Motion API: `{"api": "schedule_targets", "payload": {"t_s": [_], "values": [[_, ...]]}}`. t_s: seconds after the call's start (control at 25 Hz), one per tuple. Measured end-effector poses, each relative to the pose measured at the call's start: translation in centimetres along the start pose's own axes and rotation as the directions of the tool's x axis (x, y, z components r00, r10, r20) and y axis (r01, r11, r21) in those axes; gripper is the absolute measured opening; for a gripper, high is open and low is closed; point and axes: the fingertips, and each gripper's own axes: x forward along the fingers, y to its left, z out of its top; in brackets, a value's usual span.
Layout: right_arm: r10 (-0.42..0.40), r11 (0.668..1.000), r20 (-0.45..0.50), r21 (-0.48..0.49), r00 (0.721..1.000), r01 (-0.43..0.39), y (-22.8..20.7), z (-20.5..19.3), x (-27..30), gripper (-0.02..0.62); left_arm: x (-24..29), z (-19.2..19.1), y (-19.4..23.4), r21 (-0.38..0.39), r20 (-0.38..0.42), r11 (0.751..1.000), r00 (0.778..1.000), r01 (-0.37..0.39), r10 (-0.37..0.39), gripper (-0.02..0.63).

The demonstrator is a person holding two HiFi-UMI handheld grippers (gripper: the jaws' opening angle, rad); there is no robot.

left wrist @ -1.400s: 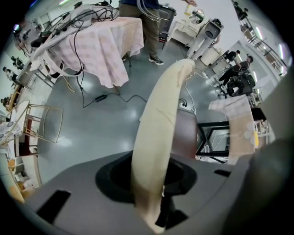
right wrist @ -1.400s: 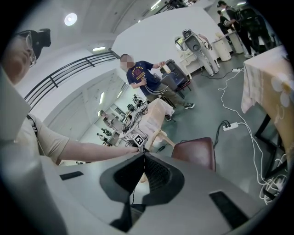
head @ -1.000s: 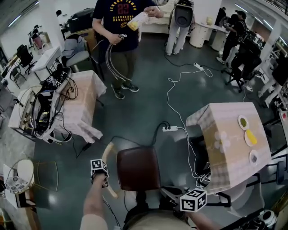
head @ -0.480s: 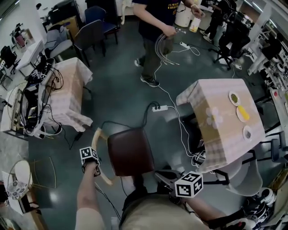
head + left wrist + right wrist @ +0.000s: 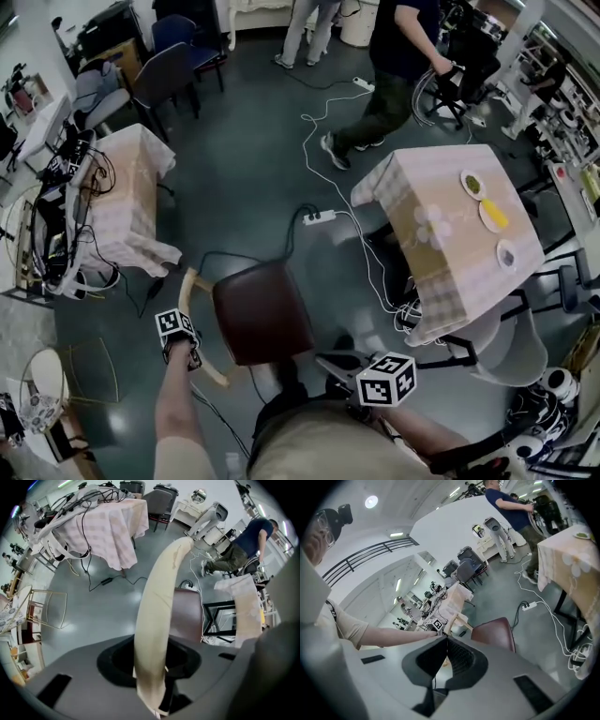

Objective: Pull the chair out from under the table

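Observation:
The chair has a brown seat (image 5: 261, 314) and a pale curved wooden backrest (image 5: 195, 309); it stands on the floor left of the checked-cloth table (image 5: 424, 277), apart from it. My left gripper (image 5: 190, 351) points steeply down and is shut on the backrest (image 5: 158, 606), which runs up between its jaws (image 5: 152, 699). My right gripper (image 5: 330, 359) hovers near my body, just right of the seat (image 5: 494, 632). Its jaws (image 5: 443, 641) meet with nothing between them. The table (image 5: 569, 573) shows at the right in the right gripper view.
Three plates (image 5: 493, 215) lie on the table. A power strip (image 5: 319, 217) and white cables trail across the floor to the table's foot. A second clothed table (image 5: 127, 202) laden with cables stands left. A person (image 5: 394, 56) walks at the far right; a wire stool (image 5: 89, 370) is near left.
The head view has swung, so everything sits further left and up. The person carrying cables has walked from the far middle to the far right. My left gripper keeps its hold on the backrest.

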Motion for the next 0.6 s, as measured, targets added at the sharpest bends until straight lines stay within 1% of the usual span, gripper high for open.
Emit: {"api": "schedule_targets", "payload": {"t_s": [0.08,0.12,0.2,0.24,0.32,0.4,0.48,0.6], "values": [[0.006,1.0,-0.004,-0.013,1.0,-0.006,0.3,-0.2,0.2,0.011,-0.1,-0.1,-0.1,0.023,-0.002,1.0,1.0,-0.008,0.008,0.136],[0.008,1.0,-0.005,-0.021,1.0,-0.008,0.5,-0.2,0.3,0.011,-0.2,-0.1,-0.4,0.04,-0.002,0.999,1.0,0.001,-0.001,0.157],[0.011,0.999,-0.002,-0.033,1.0,-0.012,0.9,-0.1,0.5,0.011,-0.8,-0.1,-1.3,0.071,0.001,0.996,0.998,0.059,-0.059,0.314],[0.013,0.999,-0.001,-0.035,1.0,-0.013,1.2,-0.1,0.6,0.011,-1.2,0.1,-1.7,0.077,0.01,0.992,0.995,0.096,-0.097,0.346],[0.014,0.999,0.004,-0.035,1.0,-0.014,1.6,-0.2,0.8,0.011,-2.5,0.4,-2.2,0.082,0.046,0.985,0.986,0.155,-0.159,0.356],[0.014,0.999,0.011,-0.038,1.0,-0.014,1.9,-0.2,0.9,0.011,-3.8,0.7,-2.0,0.1,0.087,0.978,0.977,0.184,-0.192,0.356],[0.02,0.999,0.017,-0.049,1.0,-0.019,2.4,-0.1,1.5,0.011,-5.0,1.2,-1.0,0.117,0.13,0.973,0.969,0.197,-0.212,0.356],[0.052,0.995,0.011,-0.081,0.999,-0.051,3.4,0.6,2.6,0.011,-7.8,2.3,1.2,0.104,0.223,0.974,0.95,0.199,-0.218,0.356]]}}
